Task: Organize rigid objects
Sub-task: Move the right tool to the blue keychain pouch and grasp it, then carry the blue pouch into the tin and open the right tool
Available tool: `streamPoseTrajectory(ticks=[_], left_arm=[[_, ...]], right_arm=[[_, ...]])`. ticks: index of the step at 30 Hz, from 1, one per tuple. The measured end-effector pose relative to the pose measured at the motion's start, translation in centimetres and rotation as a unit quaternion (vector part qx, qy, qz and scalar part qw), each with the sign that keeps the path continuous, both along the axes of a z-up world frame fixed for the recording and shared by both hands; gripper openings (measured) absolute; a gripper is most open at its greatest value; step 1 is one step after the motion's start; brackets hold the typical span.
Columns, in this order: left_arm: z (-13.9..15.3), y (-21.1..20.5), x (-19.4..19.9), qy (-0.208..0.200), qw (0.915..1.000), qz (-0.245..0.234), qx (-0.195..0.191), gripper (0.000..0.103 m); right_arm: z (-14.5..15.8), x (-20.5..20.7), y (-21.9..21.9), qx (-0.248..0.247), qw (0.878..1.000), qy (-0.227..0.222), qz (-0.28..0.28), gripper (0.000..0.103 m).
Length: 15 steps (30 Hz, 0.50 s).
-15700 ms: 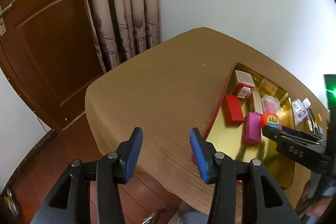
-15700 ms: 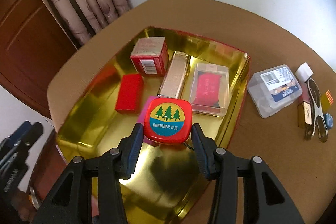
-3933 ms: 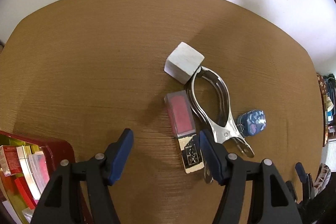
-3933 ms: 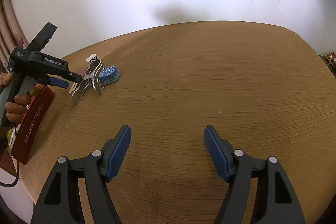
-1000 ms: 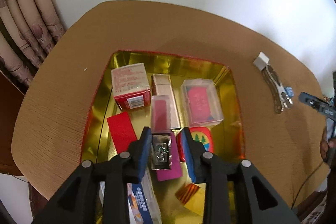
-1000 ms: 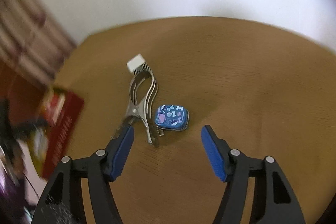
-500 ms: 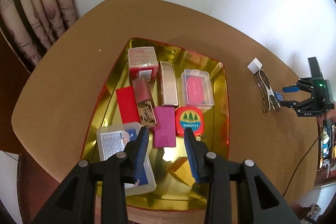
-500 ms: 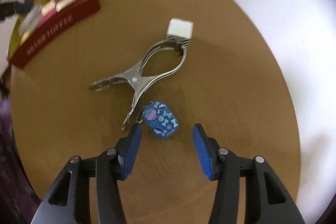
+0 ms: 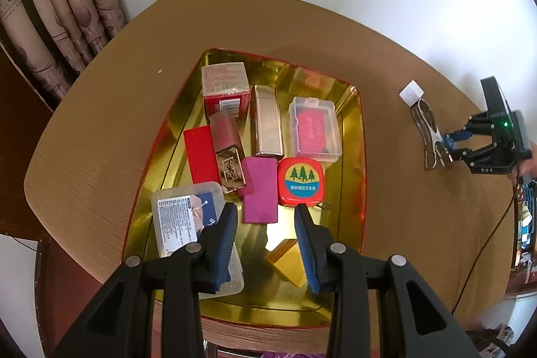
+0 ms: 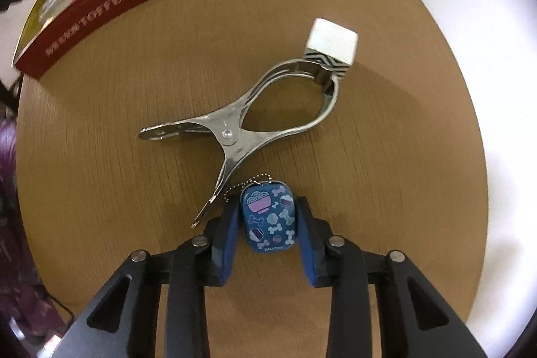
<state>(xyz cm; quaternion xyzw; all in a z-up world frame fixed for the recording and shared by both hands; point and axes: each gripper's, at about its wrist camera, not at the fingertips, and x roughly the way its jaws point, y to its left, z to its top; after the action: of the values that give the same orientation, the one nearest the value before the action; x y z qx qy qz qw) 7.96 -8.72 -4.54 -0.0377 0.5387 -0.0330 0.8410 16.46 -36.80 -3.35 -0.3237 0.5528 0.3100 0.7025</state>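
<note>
My left gripper hangs open over the gold tray, nothing between its fingers. A pink-and-gold case lies loose in the tray among a red tape measure, a magenta box and a labelled clear box. Out on the table, the jaws of my right gripper are closing, with both pads against the sides of a small blue tin on a bead chain. Beside the tin lie a metal clamp and a white cube. The left wrist view shows the right gripper far right.
The tray's red wall stands at the upper left of the right wrist view. Curtains and a dark door hang behind the round brown table. A white wall lies beyond. A thin cable trails off the table's right edge.
My left gripper let go of the pink-and-gold case in the tray and drew back. My right gripper rolled, came down over the blue tin, and its jaws narrowed onto it.
</note>
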Motion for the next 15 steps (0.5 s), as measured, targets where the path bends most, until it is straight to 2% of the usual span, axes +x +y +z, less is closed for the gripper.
streamPoseTrajectory(ticks=[5,10,13,15], left_arm=[[1.4,0.6,-0.9,-0.029,0.9995,0.013,-0.006,0.035],[2.3,1.9,-2.5,-0.054,0.998,0.032,-0.011,0.035],[2.5,2.6,-3.8,-0.069,0.9967,0.043,-0.003,0.035],[2.5,3.2,-4.6,-0.078,0.9957,0.05,0.005,0.036]], right_arm=[[0.9,-1.1,-3.4,0.048,0.995,-0.026,-0.087,0.03],[3.3,-4.6,-7.0,0.112,0.976,-0.056,-0.178,0.03],[6.0,-7.2,-6.9,0.158,0.962,-0.08,-0.209,0.03],[7.8,-8.9,-5.5,0.182,0.957,-0.09,-0.206,0.03]])
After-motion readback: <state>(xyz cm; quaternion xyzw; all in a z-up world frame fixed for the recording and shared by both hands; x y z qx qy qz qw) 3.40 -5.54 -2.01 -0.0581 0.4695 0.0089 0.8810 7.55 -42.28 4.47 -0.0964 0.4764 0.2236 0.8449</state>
